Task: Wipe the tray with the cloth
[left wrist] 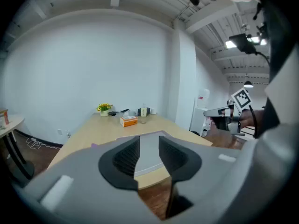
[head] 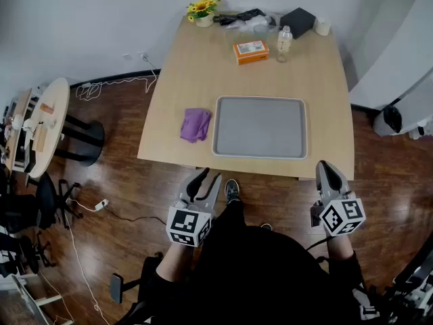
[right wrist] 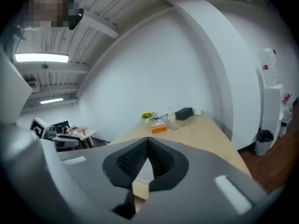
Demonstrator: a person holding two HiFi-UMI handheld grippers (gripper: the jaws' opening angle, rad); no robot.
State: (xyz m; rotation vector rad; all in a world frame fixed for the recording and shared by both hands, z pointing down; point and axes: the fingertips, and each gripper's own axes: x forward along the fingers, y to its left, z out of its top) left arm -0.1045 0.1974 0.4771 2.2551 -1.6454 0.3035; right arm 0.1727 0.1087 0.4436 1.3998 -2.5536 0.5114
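Observation:
The grey tray (head: 260, 127) lies on the near half of the wooden table (head: 203, 80), with nothing on it. A crumpled purple cloth (head: 195, 124) sits just left of the tray. Both grippers hang in front of the table's near edge, apart from everything. My left gripper (head: 207, 180) is open with a narrow gap and holds nothing; in the left gripper view (left wrist: 149, 148) the tray (left wrist: 148, 155) shows through that gap. My right gripper (head: 328, 171) is shut, its tips meeting (right wrist: 148, 143) with nothing between them.
At the table's far end stand an orange box (head: 251, 51), a clear bottle (head: 283, 44), a pot of yellow flowers (head: 202, 9) and a black box (head: 298, 22). A round side table (head: 47, 124) and chairs stand to the left; cables lie on the wood floor.

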